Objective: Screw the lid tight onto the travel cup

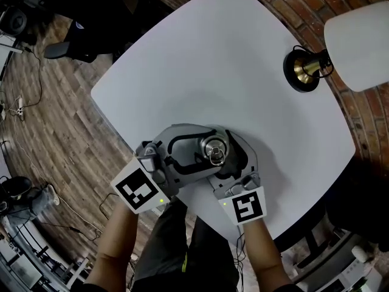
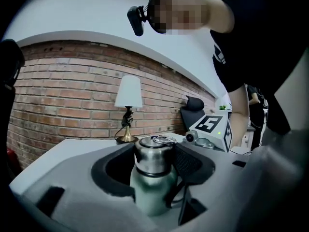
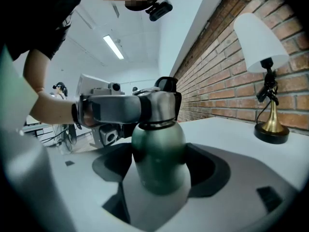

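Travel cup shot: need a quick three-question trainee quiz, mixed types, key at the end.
1. True or false: the lamp stands on the table, apart from the travel cup.
2. The jaws of the left gripper are closed on: A) the lid B) the lamp's base C) the table's edge.
3. Which gripper holds the cup's green body?
Key: 1 true; 2 A; 3 the right gripper.

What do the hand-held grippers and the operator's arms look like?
The left hand-held gripper and right hand-held gripper are grey shells with curved jaws lined in black padding. Each carries a white cube with black square markers and a green light. Black short-sleeved top; forearms bare.
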A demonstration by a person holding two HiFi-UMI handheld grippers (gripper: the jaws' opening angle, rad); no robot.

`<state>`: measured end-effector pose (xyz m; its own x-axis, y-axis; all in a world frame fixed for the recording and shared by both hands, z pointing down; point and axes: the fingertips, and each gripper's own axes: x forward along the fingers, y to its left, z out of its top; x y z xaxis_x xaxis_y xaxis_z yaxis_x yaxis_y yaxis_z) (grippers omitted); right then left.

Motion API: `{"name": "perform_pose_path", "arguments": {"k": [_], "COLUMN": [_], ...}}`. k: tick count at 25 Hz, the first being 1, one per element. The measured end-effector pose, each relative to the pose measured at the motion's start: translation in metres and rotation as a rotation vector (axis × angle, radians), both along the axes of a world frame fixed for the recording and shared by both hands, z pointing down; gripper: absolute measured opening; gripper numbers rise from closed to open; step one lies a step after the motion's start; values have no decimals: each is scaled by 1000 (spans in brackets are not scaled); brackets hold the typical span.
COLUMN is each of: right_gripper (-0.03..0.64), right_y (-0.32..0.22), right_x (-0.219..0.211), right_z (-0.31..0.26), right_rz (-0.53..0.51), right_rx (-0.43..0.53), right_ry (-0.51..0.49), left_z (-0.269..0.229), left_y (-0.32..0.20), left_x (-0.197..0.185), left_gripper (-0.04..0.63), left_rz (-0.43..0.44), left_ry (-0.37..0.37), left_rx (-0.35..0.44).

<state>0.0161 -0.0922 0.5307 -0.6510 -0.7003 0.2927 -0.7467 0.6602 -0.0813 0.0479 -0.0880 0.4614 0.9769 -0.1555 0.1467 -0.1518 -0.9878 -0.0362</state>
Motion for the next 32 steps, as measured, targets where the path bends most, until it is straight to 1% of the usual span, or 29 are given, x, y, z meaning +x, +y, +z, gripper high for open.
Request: {"name": "perform_pose_path", "arguments": {"k": [2,4,6,7,10,12,15,19,21,24,27,29,32], "right_gripper": [328,328,328,328,328,328,328,328,328,328,328,328,328], "right_y": [1,1,-1,-1,-1,-1,0,-1,0,3,8,12,18], "right_x": [0,-1,0,0,0,0,-1,-1,0,3,8,13,21], "right_z": [0,1,1,1,1,1,1,1,1,-4,-12,-16,-20], "right_rz": [0,-1,5,6,1,2,-1,-14,-20,-22,-4,18,49], "right_rx": [-3,-8,-10,-11,-8,-4,-8,-3,7,23,24,21,10], "right_ry": [-1,-1,-9,-11,-3,-3,-2,0,22,50,49,49,62], "left_z": [2,8,11,11,3,2,1,1,2,2,2,0,-2], "left_y": [2,5,5,5,2,2,2,0,-1,-1,1,2,3], "left_x": [-1,-4,-5,-5,-2,-1,-3,-3,-2,1,1,-1,-11], "left_gripper": [252,252,252,252,252,252,255,259,264,270,309,322,322], "left_rz": [39,68,98,118,179,187,164,97,68,51,51,47,20], "left_ry": [-29,-56,-70,-71,-58,-55,-39,21,36,38,33,41,47], "left_rx": [3,-22,-47,-47,-1,4,1,-12,-13,-7,9,7,-5]}}
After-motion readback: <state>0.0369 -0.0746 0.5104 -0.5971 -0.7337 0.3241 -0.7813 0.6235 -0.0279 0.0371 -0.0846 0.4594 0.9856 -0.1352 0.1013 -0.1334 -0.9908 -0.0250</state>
